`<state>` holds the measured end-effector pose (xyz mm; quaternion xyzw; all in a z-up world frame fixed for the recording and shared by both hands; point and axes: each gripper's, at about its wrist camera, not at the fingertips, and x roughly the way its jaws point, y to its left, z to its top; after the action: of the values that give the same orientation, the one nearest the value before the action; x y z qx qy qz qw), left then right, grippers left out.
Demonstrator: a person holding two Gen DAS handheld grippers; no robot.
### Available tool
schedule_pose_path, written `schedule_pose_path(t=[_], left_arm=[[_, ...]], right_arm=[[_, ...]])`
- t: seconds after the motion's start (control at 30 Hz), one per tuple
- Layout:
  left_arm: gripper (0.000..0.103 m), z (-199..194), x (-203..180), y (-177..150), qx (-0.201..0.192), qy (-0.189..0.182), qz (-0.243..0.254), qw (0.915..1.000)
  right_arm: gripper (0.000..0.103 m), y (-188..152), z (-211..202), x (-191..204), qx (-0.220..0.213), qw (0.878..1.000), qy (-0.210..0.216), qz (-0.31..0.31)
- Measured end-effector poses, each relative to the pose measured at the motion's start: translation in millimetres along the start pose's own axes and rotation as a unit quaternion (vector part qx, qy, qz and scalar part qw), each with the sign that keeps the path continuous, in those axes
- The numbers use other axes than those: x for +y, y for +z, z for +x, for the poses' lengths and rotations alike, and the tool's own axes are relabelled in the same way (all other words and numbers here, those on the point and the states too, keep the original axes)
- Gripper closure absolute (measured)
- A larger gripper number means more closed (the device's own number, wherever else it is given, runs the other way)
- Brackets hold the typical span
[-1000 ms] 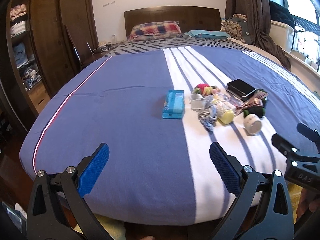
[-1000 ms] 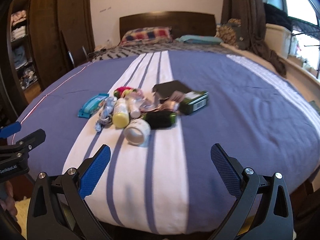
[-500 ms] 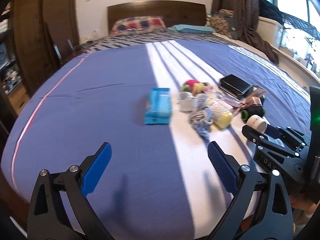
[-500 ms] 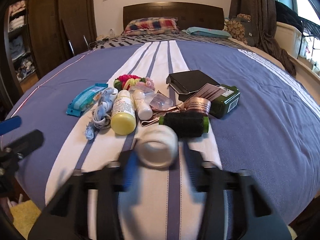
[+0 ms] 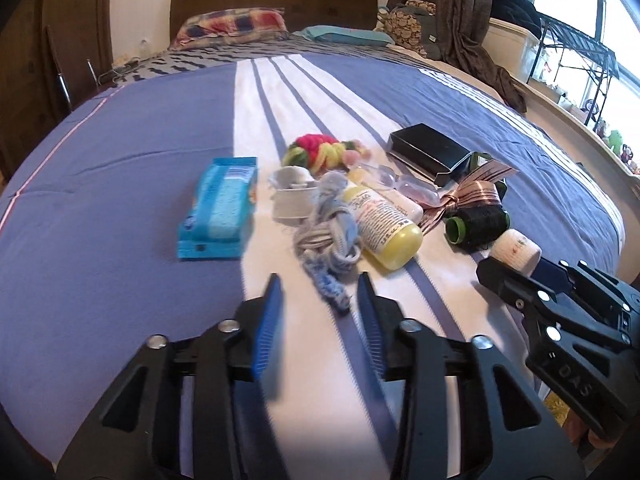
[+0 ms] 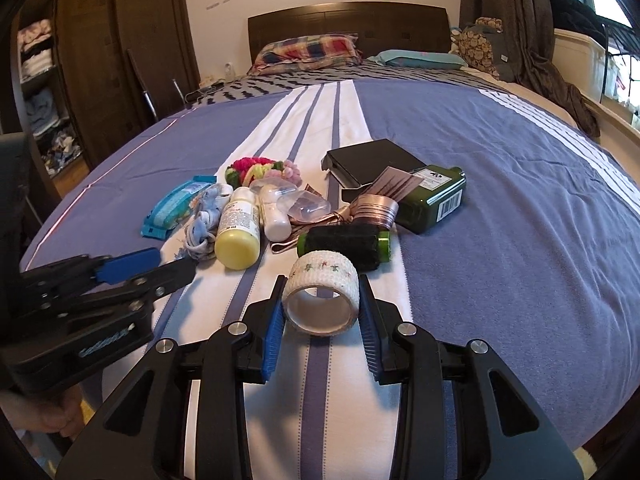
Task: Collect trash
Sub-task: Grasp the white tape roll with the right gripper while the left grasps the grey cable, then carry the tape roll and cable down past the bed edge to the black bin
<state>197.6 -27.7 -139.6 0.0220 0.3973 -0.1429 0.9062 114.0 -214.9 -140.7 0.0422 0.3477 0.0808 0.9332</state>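
A pile of small items lies on the blue and white striped bed [image 5: 120,152]. My right gripper [image 6: 322,300] is shut on a white patterned tape roll [image 6: 320,298], which also shows in the left wrist view [image 5: 516,250]. My left gripper [image 5: 318,300] is partly closed and empty, its tips just short of a tangled blue and white cord [image 5: 328,236]. Beside the cord lie a yellow bottle [image 5: 384,228], a blue wipes pack [image 5: 222,208], a black thread spool [image 5: 478,224] and a copper ribbon [image 5: 468,192].
A black box [image 6: 372,160] and a green bottle [image 6: 434,198] lie behind the pile, with colourful hair ties [image 6: 256,168] to their left. Pillows [image 6: 308,50] and the headboard are at the far end. A wardrobe stands left, a window ledge right.
Both grippers moved forward to the pile. The right gripper closed around the tape roll. The left gripper's fingers narrowed from wide open and now sit in front of the cord.
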Motion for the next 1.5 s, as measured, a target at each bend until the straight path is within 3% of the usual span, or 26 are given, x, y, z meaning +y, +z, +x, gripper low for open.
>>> schedule_pose_path(t=[0.1,0.17,0.47,1.1,1.3,1.5], left_arm=[[0.084,6.3,0.0,1.6,0.003,0.0,-0.002,1.0],[0.099,5.3,1.7,1.5,0.004,-0.006,-0.01,0.9999],[0.101,-35.6,-2.8,-18.5,-0.01,-0.002,-0.025,0.9996],[0.101,-203.3,-39.5,-59.6,-0.121,0.031,0.004,0.9922],[0.101,-227.7,-49.7,-84.3,-0.129,0.021,-0.003,0.9914],[0.101,-222.5,-57.4,-113.8,-0.109,0.012,-0.011,0.994]], right_arm=[[0.068,-0.2,-0.7,-3.2,0.0,1.0,0.002,0.0],[0.068,-0.1,-2.6,-4.7,-0.001,1.0,0.002,0.0],[0.068,-6.1,-31.5,-3.3,-0.013,1.0,0.014,-0.007],[0.068,-34.3,-154.4,6.9,-0.081,0.996,0.03,-0.035],[0.068,-53.1,-182.8,6.4,-0.082,0.995,0.031,-0.043],[0.068,-76.2,-182.3,-3.9,-0.057,0.998,0.014,-0.037]])
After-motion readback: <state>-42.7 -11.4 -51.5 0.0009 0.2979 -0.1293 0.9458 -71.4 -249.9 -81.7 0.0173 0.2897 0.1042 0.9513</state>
